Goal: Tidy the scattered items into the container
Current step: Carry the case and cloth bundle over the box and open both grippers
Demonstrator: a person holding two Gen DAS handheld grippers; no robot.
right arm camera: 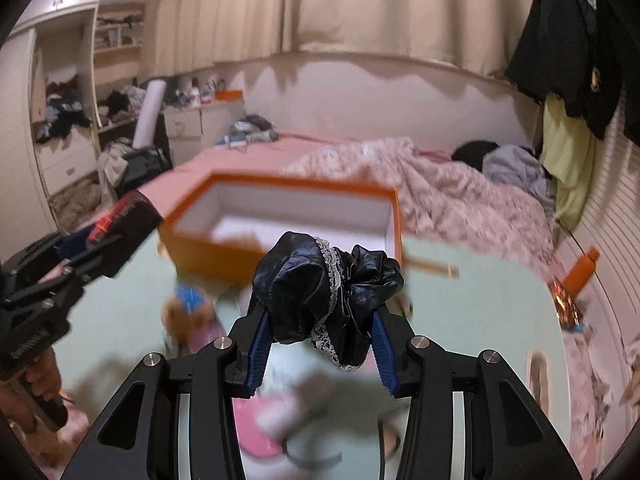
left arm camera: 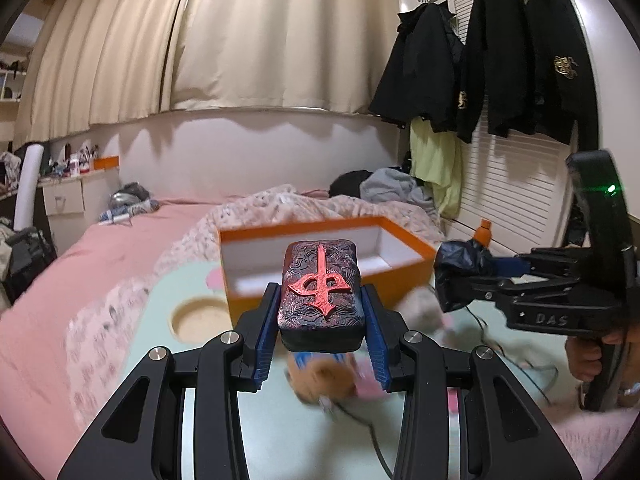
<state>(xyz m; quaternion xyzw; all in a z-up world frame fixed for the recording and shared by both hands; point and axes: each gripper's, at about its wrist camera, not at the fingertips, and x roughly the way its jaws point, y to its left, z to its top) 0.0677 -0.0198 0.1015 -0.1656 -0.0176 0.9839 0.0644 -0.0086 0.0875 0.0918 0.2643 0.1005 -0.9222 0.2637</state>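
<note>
Left gripper (left arm camera: 322,334) jaws clamp a block (left arm camera: 322,288), right gripper (right arm camera: 318,344) jaws clamp black cloth (right arm camera: 324,300), both tilted toward orange box (right arm camera: 208,246)

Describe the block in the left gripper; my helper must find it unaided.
Start at the open orange cardboard box on the pale green table. Before it, the left gripper clamps a dark, rounded rectangular block. Only it bears a raised red symbol.

Each tool, left tool (left arm camera: 322,320) and right tool (right arm camera: 320,336), has black linkage arms, round silver screws and ribbed blue pads (left arm camera: 267,340).
</note>
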